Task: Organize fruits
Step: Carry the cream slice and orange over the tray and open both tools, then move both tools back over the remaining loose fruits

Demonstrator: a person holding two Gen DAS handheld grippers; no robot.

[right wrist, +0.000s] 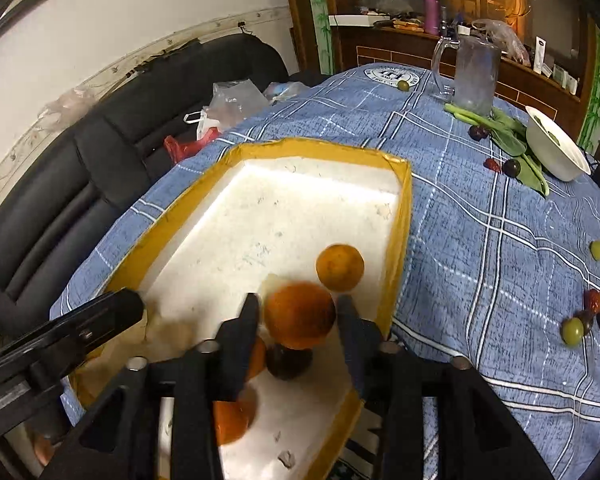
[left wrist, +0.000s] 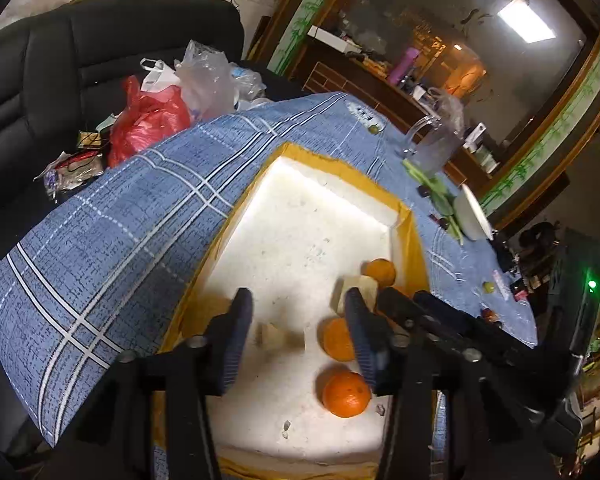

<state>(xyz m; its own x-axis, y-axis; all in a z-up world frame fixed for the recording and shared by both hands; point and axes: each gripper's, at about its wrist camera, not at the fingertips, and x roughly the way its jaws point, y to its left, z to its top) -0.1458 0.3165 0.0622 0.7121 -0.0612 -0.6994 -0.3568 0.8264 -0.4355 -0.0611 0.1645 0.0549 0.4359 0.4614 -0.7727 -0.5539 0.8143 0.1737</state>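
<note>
A white foam box with yellow rim [left wrist: 288,148] [right wrist: 404,216] lies on the blue checked tablecloth. Oranges [left wrist: 346,394] [left wrist: 381,271] lie inside it. My left gripper [left wrist: 296,332] is open and empty, low over the box near an orange [left wrist: 336,340]. My right gripper [right wrist: 298,320] has an orange [right wrist: 298,316] between its fingers, held above the box floor; the image is blurred there. Another orange [right wrist: 340,266] lies just beyond it, and more orange pieces [right wrist: 230,420] lie below. The right gripper's black body [left wrist: 440,320] shows in the left wrist view.
Small green and dark fruits [right wrist: 572,330] [right wrist: 598,249] lie loose on the cloth to the right. A glass jug [right wrist: 474,76], green vegetables [right wrist: 512,136] and a white bowl [right wrist: 556,152] stand at the far right. Plastic bags [left wrist: 148,120] sit on a black sofa.
</note>
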